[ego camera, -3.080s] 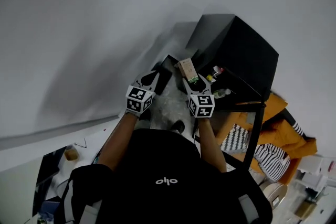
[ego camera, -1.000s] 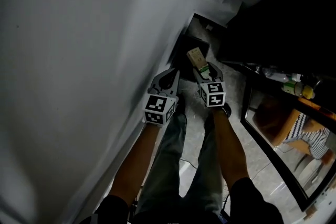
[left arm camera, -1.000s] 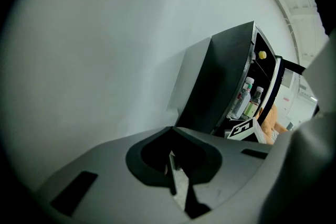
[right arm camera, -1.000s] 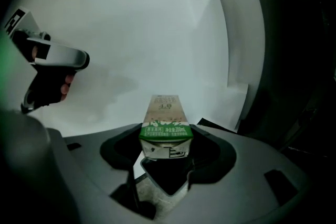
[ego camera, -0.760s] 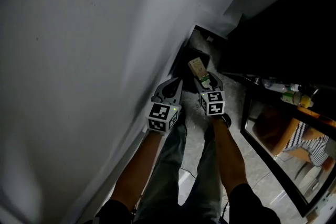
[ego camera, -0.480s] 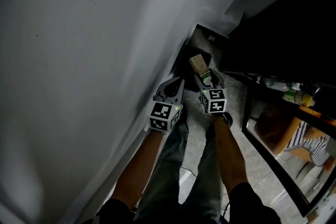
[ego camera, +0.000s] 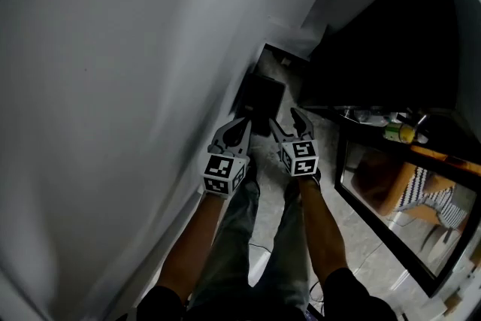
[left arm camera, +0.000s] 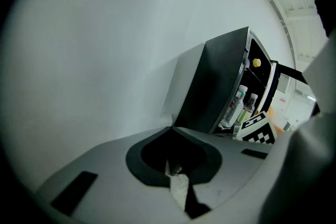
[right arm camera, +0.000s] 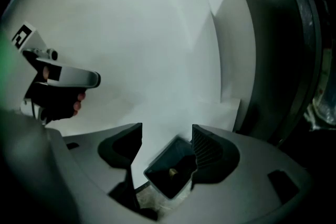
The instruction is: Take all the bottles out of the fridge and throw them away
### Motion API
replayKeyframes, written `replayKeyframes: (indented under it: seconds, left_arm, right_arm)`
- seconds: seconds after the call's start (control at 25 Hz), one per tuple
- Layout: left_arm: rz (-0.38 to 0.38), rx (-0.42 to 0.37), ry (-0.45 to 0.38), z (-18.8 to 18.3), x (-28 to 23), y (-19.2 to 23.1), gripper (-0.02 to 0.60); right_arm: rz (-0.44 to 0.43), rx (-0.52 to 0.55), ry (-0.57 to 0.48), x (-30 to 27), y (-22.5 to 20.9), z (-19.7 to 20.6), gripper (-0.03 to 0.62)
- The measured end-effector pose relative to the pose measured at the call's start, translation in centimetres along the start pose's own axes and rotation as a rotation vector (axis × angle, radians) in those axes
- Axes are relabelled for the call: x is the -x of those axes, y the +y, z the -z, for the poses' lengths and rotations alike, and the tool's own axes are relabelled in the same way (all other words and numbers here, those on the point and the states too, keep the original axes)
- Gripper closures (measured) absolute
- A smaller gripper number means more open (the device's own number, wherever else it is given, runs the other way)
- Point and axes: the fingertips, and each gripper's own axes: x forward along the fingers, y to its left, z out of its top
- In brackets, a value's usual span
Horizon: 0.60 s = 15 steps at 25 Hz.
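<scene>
Held left gripper (ego camera: 244, 121) closed, empty. Opened right gripper (ego camera: 286, 119) wider, nothing between jaws; black rectangular bin (right arm camera: 160, 171) below them, holding perhaps a tan carton (right arm camera: 172, 172).

Left gripper (ego camera: 240, 124) closed, right gripper's (ego camera: 285, 119) empty jaws just spreading wider

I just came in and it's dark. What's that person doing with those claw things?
A person holds two grippers by a black bin against the wall. The right gripper has just been opening its jaws, nothing between them; the left gripper is shut and empty. Bottles stand in the open fridge.
</scene>
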Motion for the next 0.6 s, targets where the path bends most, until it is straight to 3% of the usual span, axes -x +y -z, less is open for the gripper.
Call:
replayKeyframes:
  seconds: [0.16, 0.36, 0.6]
  left_arm:
    - [0.044, -0.020, -0.024, -3.1, 1.0, -2.7, 0.580]
    - [0.097, -0.043, -0.040, -8.5, 3.9, -8.0, 0.580]
    - [0.200, -0.082, -0.065, -14.6, 6.0, -16.2, 0.580]
  right_arm:
    - [0.017, 0.009, -0.067, 5.6, 0.5, -4.6, 0.363]
    - [0.109, -0.020, -0.147, 14.9, 0.0, -11.5, 0.566]
    - [0.213, -0.078, -0.246, 25.9, -1.9, -18.8, 0.585]
